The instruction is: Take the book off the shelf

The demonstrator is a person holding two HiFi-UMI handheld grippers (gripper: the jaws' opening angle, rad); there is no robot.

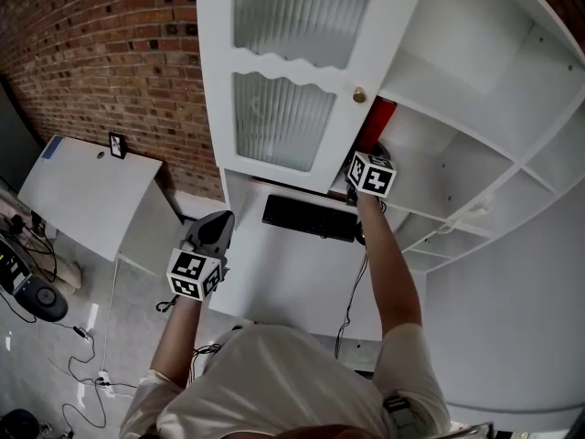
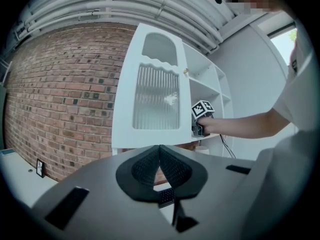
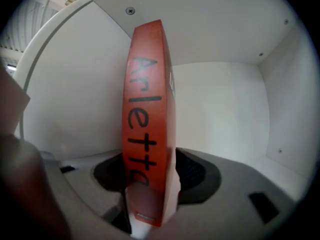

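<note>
Your right tool [image 3: 153, 173] was held wide open, with the red book [image 3: 147, 99] standing upright between its jaws, spine toward you. It stood alone in a compartment of the white shelf [image 1: 430, 154]. As far as I could judge, the pads were not yet pressing on the covers, so nothing was gripped. To do this step well, you probably needed to push in until the pads lay well past the spine. Then you could close squarely on both covers, low down, and draw the book straight back toward yourself so it did not twist or tip. The compartment's left wall sat near the book, which left little room to swing that way. The open cabinet door [image 1: 292, 71] with its brass knob [image 1: 359, 95] hung just left of your right arm and looked like the main thing to avoid while pulling out. Below lay a black keyboard [image 1: 309, 218] on the white worktop [image 1: 292, 277]. Your left tool [image 2: 160, 164] was closed and empty, low and well apart to the left.
</note>
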